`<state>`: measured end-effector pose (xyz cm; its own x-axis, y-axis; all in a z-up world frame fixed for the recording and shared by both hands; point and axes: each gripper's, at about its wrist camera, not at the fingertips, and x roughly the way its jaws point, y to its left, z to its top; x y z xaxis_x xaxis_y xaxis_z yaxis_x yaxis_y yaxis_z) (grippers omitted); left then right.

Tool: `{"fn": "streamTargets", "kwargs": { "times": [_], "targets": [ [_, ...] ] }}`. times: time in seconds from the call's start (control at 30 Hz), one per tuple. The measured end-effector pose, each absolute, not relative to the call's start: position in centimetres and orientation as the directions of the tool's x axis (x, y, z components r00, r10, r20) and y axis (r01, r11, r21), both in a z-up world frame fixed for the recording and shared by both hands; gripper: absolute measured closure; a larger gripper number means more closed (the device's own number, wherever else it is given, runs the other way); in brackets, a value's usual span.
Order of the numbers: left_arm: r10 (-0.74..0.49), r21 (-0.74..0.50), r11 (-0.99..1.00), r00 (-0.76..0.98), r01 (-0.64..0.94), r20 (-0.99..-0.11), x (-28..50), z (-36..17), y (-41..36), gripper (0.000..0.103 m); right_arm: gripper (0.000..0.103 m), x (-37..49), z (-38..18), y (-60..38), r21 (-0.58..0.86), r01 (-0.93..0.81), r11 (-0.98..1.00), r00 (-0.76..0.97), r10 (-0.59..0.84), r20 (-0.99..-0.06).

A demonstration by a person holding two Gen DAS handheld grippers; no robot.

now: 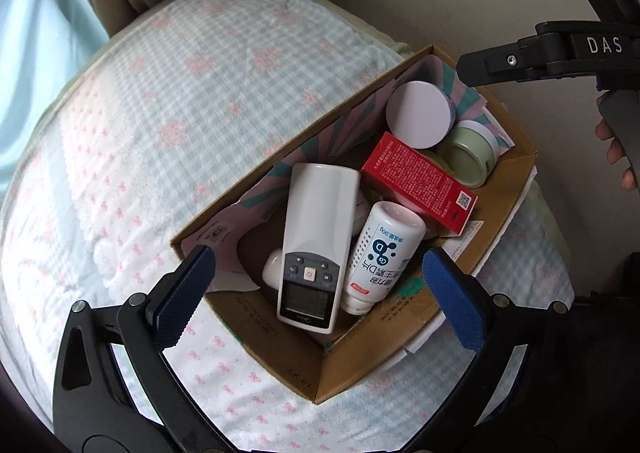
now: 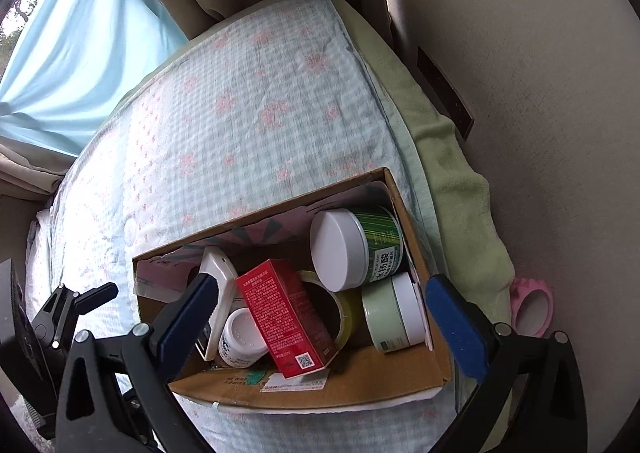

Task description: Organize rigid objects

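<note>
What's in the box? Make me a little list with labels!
place: cardboard box on a bed
inside: remote, white bottle, red carton, green jar, white-lidded tin, tape roll
outside: pink roll beside the bed
left hand-held gripper: open, empty, over the box
right hand-held gripper: open, empty, over the box

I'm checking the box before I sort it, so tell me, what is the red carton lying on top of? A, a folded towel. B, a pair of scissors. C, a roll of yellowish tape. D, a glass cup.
C: in the right wrist view the red carton lies tilted across a roll of yellowish tape inside the cardboard box.
</note>
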<state>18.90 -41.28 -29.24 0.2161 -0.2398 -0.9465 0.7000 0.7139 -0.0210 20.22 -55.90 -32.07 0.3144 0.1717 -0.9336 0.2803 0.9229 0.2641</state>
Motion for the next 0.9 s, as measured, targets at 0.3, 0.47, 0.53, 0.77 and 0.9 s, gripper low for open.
{"fn": "streamTargets", "kwargs": {
  "times": [0.3, 0.47, 0.53, 0.77, 0.9],
  "targets": [
    [-0.272, -0.011, 0.797, 0.344, 0.604, -0.899, 17.6, -19.6, -34.6, 0.0, 0.0, 18.7, -23.5, -50.7, 0.225, 0.221, 0.949, 0.396, 0.124, -0.91],
    [-0.272, -0.021, 0.876, 0.457, 0.483, -0.847, 17.4, -12.5, -28.0, 0.0, 0.0, 17.0, -17.0, -43.1, 0.192, 0.096, 0.977, 0.471, 0.125, -0.873],
    [-0.264, -0.015, 0.898, 0.51, 0.44, -0.819, 17.0, -9.8, -25.0, 0.0, 0.0, 16.0, -14.2, -40.1, 0.18, 0.067, 0.981, 0.517, 0.12, -0.847],
    [-0.253, -0.086, 0.958, 0.667, 0.274, -0.701, 13.8, -1.7, -13.6, 0.0, 0.0, 12.1, -4.9, -30.8, 0.085, 0.008, 0.996, 0.683, 0.057, -0.729],
    [-0.206, -0.087, 0.977, 0.746, 0.196, -0.633, 10.7, 0.7, -8.4, 0.0, 0.0, 10.0, -2.4, -26.7, 0.038, -0.023, 0.999, 0.75, 0.042, -0.66]
  ]
}}
